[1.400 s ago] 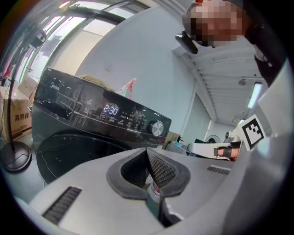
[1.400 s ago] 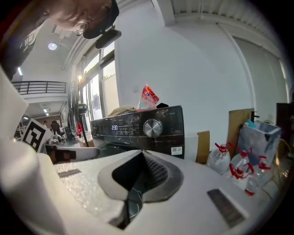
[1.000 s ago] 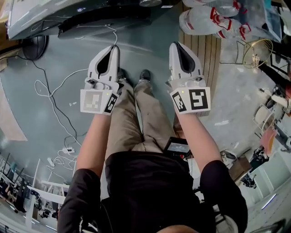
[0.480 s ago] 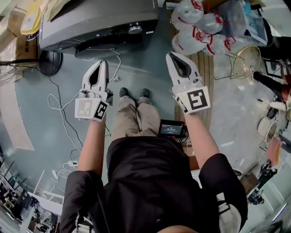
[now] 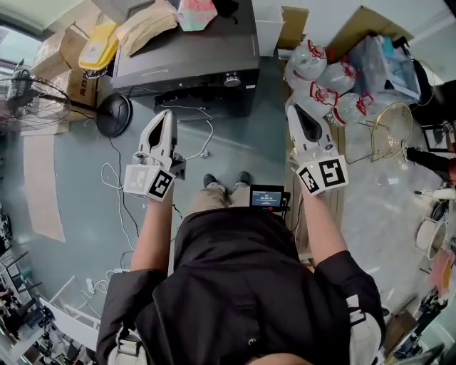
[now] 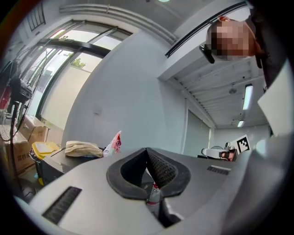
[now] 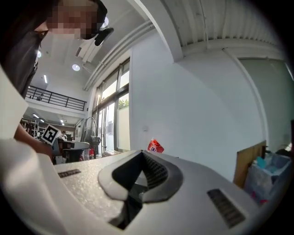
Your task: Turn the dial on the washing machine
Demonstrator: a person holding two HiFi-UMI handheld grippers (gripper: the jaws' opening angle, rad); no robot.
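Note:
A dark grey washing machine (image 5: 187,58) stands ahead of the person, seen from above in the head view. Its round dial (image 5: 231,79) sits on the front panel, right of the middle. My left gripper (image 5: 167,114) is held up in front of the machine's left part, jaws together and nothing between them. My right gripper (image 5: 293,108) is off to the right of the machine, past its right edge, also shut and empty. Neither touches the dial. In the left gripper view the left gripper (image 6: 147,150) points level, with the machine (image 6: 48,166) low at the left. The right gripper (image 7: 140,153) points at a white wall.
Beige bags (image 5: 146,25), a yellow item (image 5: 100,44) and a red-white packet (image 5: 196,11) lie on the machine. A standing fan (image 5: 32,96) and cardboard boxes (image 5: 68,63) are at the left, loose cables (image 5: 117,187) on the floor, bags of bottles (image 5: 324,78) and a wire guard (image 5: 388,132) at the right.
Both grippers have risen together, still shut. The head view has lifted, so the whole top of the washing machine and the things behind it now show.

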